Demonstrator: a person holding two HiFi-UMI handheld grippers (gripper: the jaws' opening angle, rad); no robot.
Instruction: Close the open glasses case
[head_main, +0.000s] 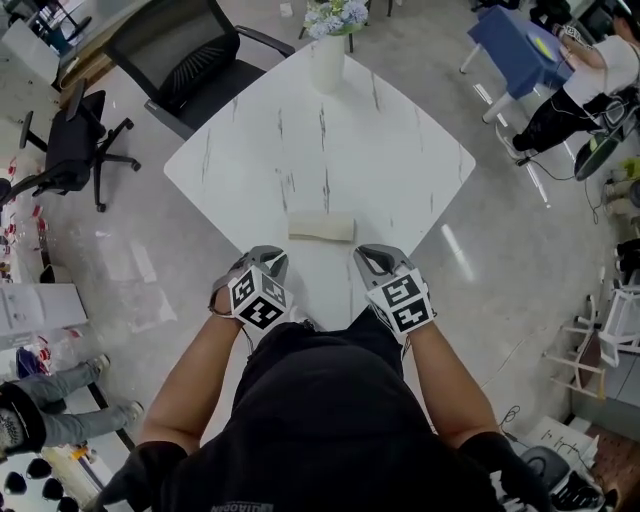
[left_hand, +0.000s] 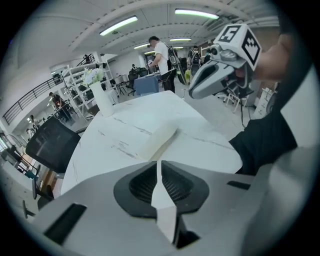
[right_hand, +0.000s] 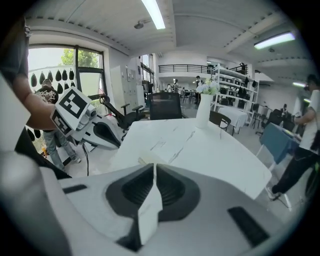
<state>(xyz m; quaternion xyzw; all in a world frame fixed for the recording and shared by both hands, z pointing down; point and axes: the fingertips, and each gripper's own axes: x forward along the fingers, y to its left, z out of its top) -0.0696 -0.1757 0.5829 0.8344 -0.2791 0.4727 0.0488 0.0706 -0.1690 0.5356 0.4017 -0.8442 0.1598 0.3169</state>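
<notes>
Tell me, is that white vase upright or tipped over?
Upright: the vase stands on the table, at its far corner, flowers rising from its top.

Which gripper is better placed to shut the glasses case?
Right, but only just: the right gripper sits slightly nearer the glasses case than the left gripper. Both are shut and empty.

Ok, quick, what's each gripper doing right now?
Left gripper: closed, holding nothing.
Right gripper: closed, holding nothing.
</notes>
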